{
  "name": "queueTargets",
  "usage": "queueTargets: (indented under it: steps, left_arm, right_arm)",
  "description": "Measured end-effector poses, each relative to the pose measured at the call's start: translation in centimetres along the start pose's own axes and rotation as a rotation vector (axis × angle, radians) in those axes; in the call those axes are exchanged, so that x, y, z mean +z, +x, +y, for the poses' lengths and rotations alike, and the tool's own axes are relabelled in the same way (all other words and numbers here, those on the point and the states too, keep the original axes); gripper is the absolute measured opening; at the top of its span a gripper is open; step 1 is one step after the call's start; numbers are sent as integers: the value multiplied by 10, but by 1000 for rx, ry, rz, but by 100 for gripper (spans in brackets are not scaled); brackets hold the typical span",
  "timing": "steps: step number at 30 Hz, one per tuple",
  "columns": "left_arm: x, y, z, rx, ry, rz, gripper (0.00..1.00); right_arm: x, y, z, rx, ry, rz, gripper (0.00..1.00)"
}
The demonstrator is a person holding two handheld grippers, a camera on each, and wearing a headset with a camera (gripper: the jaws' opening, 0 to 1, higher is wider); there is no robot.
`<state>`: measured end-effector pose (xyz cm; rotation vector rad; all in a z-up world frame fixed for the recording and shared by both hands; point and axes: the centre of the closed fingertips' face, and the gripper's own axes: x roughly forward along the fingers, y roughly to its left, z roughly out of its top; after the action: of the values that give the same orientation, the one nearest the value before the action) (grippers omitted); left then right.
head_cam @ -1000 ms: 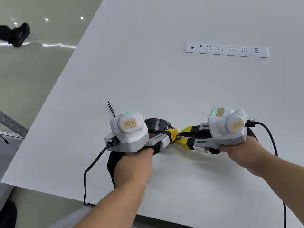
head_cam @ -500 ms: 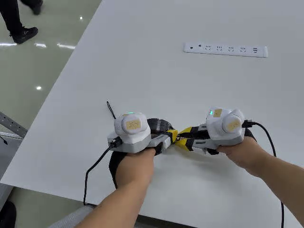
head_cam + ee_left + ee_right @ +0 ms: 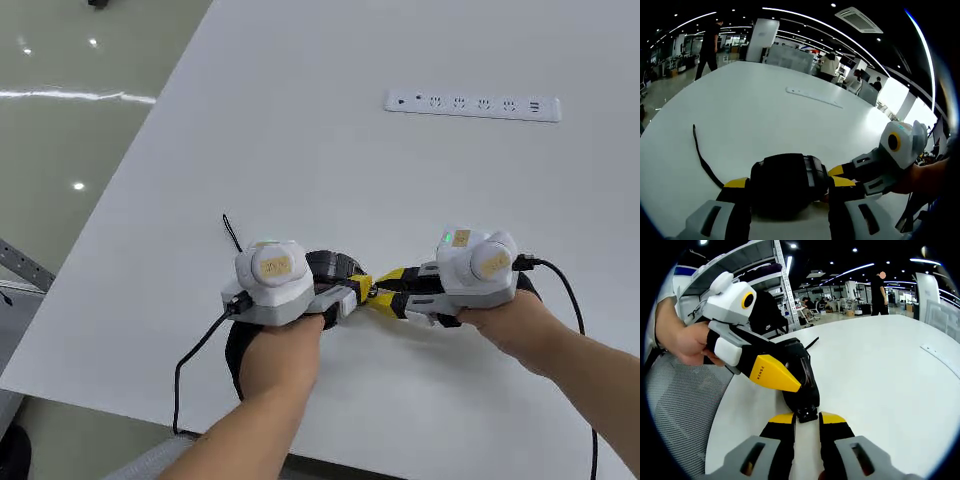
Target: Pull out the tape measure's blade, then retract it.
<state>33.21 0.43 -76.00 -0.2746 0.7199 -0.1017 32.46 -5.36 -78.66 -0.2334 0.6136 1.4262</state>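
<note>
While the left gripper (image 3: 789, 184) clamps the black tape measure (image 3: 330, 265), the right gripper (image 3: 806, 419) pinches its blade tip (image 3: 806, 414) at the case, well apart from the power strip (image 3: 472, 104), on the person's side of it.

Shows black tape measure (image 3: 782, 186) clamped between left gripper (image 3: 790, 182) yellow-tipped jaws, right gripper (image 3: 836, 171) tip at its right side, black strap (image 3: 702, 160) lying on white table (image 3: 765, 110).

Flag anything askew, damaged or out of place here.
Nothing stands out. The left gripper clamps the tape measure, the right gripper pinches its blade hook, and the power strip lies flat on the table.
</note>
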Motion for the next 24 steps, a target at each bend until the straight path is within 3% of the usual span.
queueTargets:
  steps: [4, 11, 12, 24]
  left_arm:
    - [0, -1, 0, -25, 15, -7, 59]
    - [0, -2, 0, -40, 28, -15, 59]
    - [6, -6, 1, -55, 51, -31, 60]
    - [12, -17, 8, -80, 116, -28, 61]
  right_arm:
    - [0, -8, -3, -30, 2, -12, 18]
    - [1, -10, -4, -37, 7, -22, 22]
    - [6, -12, -4, -48, 7, -33, 22]
    - [17, -22, 0, -95, 15, -72, 24]
